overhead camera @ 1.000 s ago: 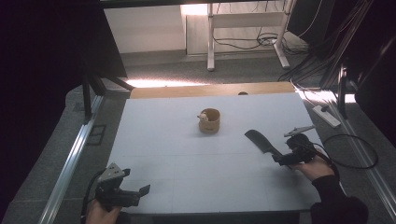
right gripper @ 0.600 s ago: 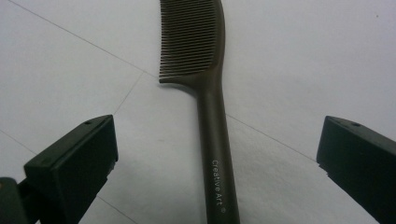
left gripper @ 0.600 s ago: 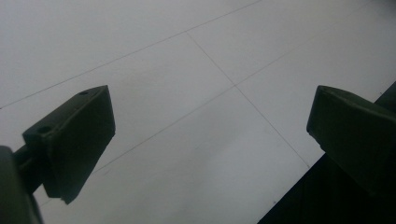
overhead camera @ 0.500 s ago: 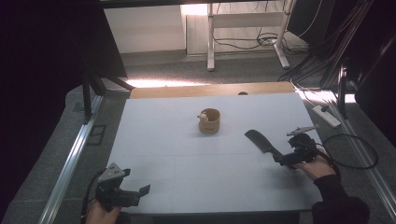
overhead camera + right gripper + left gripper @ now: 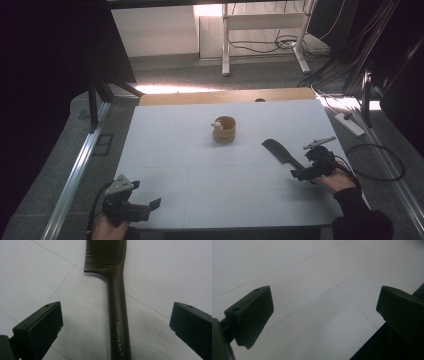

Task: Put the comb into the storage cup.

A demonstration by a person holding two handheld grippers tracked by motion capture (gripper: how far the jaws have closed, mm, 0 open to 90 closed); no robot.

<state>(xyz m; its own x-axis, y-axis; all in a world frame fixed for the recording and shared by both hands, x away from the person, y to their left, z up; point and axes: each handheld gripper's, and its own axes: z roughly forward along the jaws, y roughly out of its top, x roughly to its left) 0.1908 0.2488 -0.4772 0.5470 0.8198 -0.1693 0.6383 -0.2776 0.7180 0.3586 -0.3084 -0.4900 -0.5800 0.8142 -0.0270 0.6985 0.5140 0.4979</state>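
Low in the right gripper view, the right gripper (image 5: 116, 327) stands spread wide and empty, the comb (image 5: 117, 305) handle running straight up between its jaws, teeth at the frame's top. It's nearer than the left gripper (image 5: 131, 208), also agape, lower left of the high view. Farther up the table (image 5: 170, 150) sits a small wooden cup (image 5: 224, 130).

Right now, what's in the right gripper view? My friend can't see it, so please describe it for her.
A dark brown comb lies flat on a white table, its handle running between the open right gripper jaws, touching neither. The teeth point left at the top, and small white letters on the handle read "Creative Art".
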